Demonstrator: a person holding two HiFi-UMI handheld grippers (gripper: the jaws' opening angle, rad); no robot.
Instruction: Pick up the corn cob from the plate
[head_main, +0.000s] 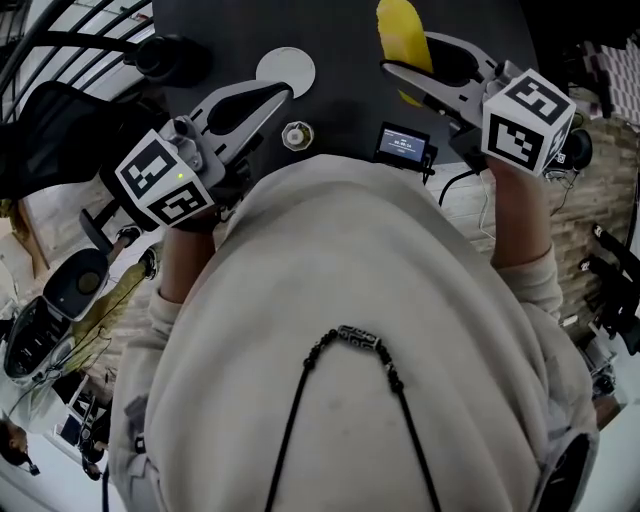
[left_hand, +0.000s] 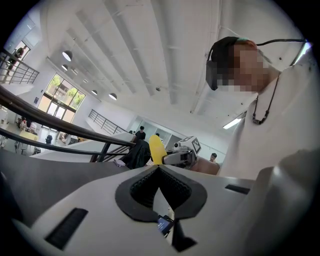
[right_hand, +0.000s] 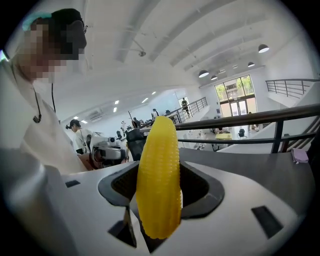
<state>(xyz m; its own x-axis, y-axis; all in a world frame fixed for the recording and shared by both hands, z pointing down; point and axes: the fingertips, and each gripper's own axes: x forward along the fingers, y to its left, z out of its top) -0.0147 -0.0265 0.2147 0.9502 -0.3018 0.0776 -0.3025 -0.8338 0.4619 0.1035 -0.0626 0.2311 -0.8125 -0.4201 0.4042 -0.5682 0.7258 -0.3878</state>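
Note:
The yellow corn cob (head_main: 403, 32) stands upright between the jaws of my right gripper (head_main: 410, 62), which is shut on it and held up above the dark table (head_main: 340, 110). In the right gripper view the corn cob (right_hand: 159, 150) fills the gap of the right gripper (right_hand: 159, 172), its tip pointing up. The white plate (head_main: 285, 70) lies bare on the table, to the left of the cob. My left gripper (head_main: 278, 94) hovers near the plate with its tips together and nothing held. In the left gripper view its fingertips (left_hand: 159, 167) meet; the corn cob (left_hand: 156, 149) shows beyond them.
A small round knob-like object (head_main: 297, 135) and a small screen device (head_main: 404, 144) sit at the table's near edge. A black object (head_main: 170, 55) lies at the table's left. Bags and gear (head_main: 60, 300) crowd the floor at left, and cables (head_main: 470, 180) hang at right.

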